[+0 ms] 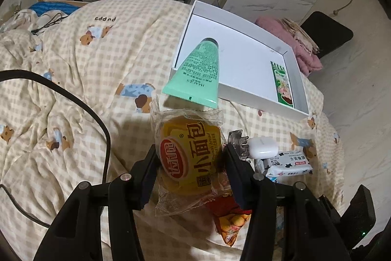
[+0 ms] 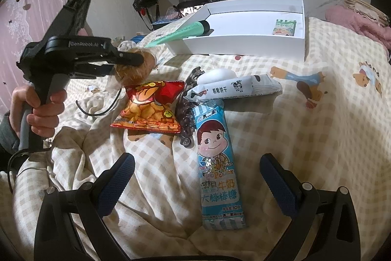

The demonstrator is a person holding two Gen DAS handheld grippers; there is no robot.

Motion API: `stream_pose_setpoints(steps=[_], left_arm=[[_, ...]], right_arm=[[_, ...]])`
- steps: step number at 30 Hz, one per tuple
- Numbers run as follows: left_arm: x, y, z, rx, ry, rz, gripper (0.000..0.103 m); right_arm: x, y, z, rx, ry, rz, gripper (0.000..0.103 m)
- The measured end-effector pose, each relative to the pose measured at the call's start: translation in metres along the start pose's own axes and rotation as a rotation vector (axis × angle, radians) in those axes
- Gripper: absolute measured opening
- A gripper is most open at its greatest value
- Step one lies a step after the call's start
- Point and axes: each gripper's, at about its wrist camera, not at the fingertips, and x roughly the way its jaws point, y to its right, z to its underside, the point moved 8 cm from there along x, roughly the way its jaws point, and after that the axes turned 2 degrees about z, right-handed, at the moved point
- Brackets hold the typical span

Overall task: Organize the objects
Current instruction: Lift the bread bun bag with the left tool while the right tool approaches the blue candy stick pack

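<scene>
My left gripper [image 1: 189, 153] is shut on a wrapped yellow bread bun [image 1: 189, 155] and holds it above the bed; it shows from the side in the right wrist view [image 2: 136, 60]. A white box [image 1: 288, 53] lies ahead with a green tube [image 1: 198, 70] hanging over its near edge and a small green packet [image 1: 282, 82] inside. My right gripper [image 2: 195, 173] is open and empty over a blue lollipop packet [image 2: 217, 158]. Beside it lie a red snack bag [image 2: 149, 109], a dark hair claw [image 2: 185, 104], a white biscuit packet [image 2: 234, 87] and a white earbud case [image 2: 217, 75].
Everything lies on a rumpled checked bedspread [image 1: 85, 70]. A black cable [image 1: 73, 99] crosses it at the left. Pink fabric [image 1: 290, 40] and a black chair [image 1: 327, 33] stand beyond the box. A black device [image 1: 356, 214] sits at the bed's right edge.
</scene>
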Motion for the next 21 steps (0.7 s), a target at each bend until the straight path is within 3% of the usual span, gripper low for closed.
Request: stream_pose_setpoints(steps=[4, 6, 8, 9, 16, 18, 21], left_arm=[[-0.003, 0.0, -0.002, -0.006, 0.013, 0.004, 0.056], [-0.005, 0.002, -0.003, 0.007, 0.031, 0.002, 0.056], [-0.007, 0.005, -0.004, 0.024, 0.042, 0.002, 0.056], [-0.007, 0.005, -0.004, 0.024, 0.042, 0.005, 0.056], [-0.005, 0.005, -0.002, 0.022, 0.035, 0.01, 0.056], [-0.005, 0.005, -0.002, 0.026, 0.041, -0.001, 0.056], [-0.003, 0.004, -0.002, 0.028, 0.033, -0.017, 0.056]], right_arm=[[-0.001, 0.004, 0.0, 0.001, 0.003, 0.029, 0.103], [0.001, 0.006, 0.001, -0.003, -0.006, 0.055, 0.086], [0.007, 0.01, 0.004, 0.003, -0.035, 0.075, 0.083], [0.008, 0.011, 0.005, 0.008, -0.04, 0.074, 0.075], [0.01, 0.013, 0.008, -0.007, -0.059, 0.107, 0.065], [0.01, 0.014, 0.007, -0.005, -0.055, 0.111, 0.054], [0.01, 0.013, 0.003, -0.03, -0.045, 0.142, 0.049]])
